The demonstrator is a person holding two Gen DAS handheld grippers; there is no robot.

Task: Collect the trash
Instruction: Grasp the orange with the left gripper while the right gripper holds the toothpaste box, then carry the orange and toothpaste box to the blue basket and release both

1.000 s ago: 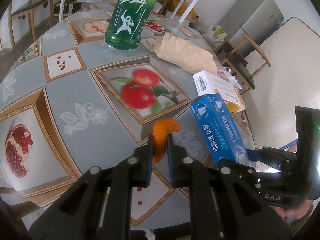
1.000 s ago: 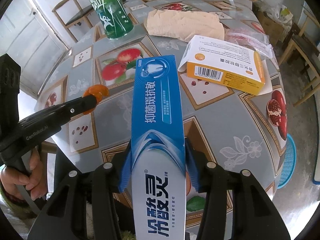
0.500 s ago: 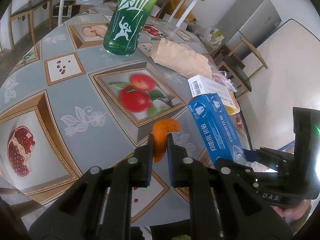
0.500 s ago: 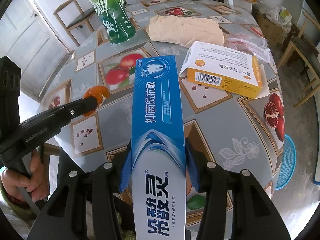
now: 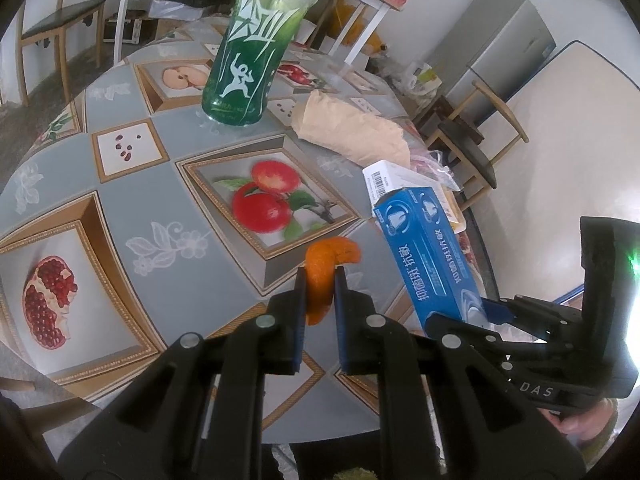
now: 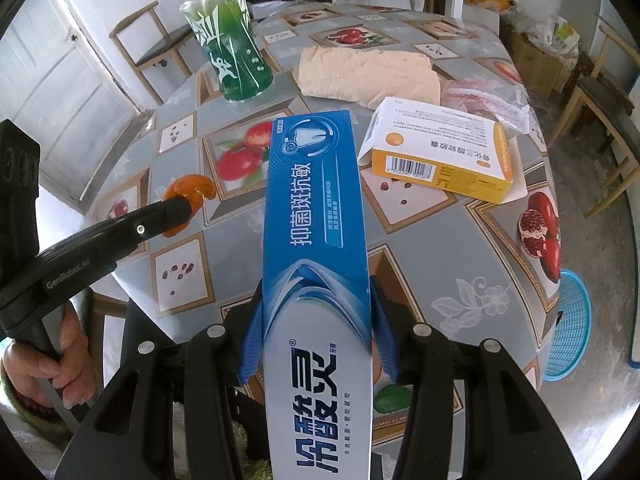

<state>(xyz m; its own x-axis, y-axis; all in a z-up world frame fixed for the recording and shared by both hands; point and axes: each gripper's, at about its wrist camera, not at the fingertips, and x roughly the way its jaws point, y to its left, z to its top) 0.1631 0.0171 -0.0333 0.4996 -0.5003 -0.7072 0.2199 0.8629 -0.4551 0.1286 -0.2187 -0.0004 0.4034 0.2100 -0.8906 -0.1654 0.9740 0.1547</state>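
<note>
Fruit-print surface (image 6: 472,264) beneath and ahead of both pairs of fingers. Green bottle (image 5: 256,52) upright, far ahead. Blue toothpaste box (image 6: 316,240) clamped in right gripper (image 6: 316,328), jutting forward past fingers. Orange peel (image 5: 324,272) pinched in left gripper (image 5: 320,284), curling beyond fingertips, above surface.

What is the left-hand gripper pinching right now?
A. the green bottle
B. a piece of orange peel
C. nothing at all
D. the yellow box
B: the left gripper has its fingers closed on a curl of orange peel, lifted off the table, while the right gripper holds a blue toothpaste box.
</note>
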